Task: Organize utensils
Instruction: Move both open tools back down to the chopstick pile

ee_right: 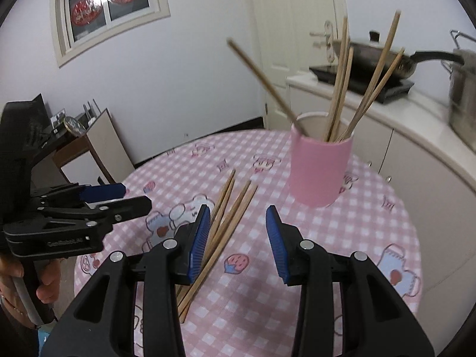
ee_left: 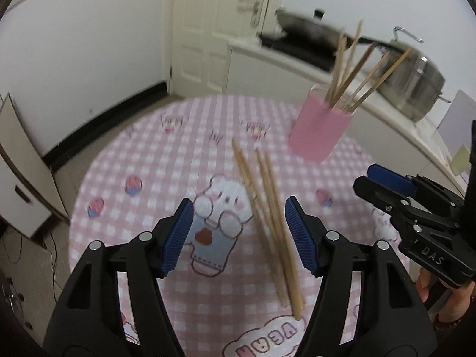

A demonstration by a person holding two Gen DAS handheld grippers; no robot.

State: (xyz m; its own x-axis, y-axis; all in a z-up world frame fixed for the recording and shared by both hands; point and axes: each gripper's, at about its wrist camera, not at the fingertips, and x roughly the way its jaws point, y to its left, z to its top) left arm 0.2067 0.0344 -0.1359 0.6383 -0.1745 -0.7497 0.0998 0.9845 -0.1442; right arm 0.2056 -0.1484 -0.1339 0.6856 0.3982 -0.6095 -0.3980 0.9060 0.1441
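Observation:
Several loose wooden chopsticks [ee_left: 269, 223] lie in a bundle on the pink checked tablecloth [ee_left: 142, 160]. My left gripper [ee_left: 238, 217] hovers over them, open, with the sticks below the gap near its right pad and no pad touching them. A pink cup [ee_left: 319, 131] at the back right holds several upright chopsticks [ee_left: 354, 68]. In the right wrist view my right gripper [ee_right: 238, 217] is open and empty, to the right of the loose chopsticks [ee_right: 235, 205], which run under its left finger. The pink cup [ee_right: 321, 166] stands ahead of it. Each gripper shows in the other's view: right gripper [ee_left: 362, 177], left gripper [ee_right: 136, 197].
The round table's edge curves close on the left and far side. A white counter [ee_right: 416, 113] behind it carries a wok [ee_right: 377, 53] on a hob and a steel pot [ee_left: 416, 80]. A low cabinet [ee_left: 20, 184] stands at the left. A person's hand [ee_right: 47, 285] grips the left handle.

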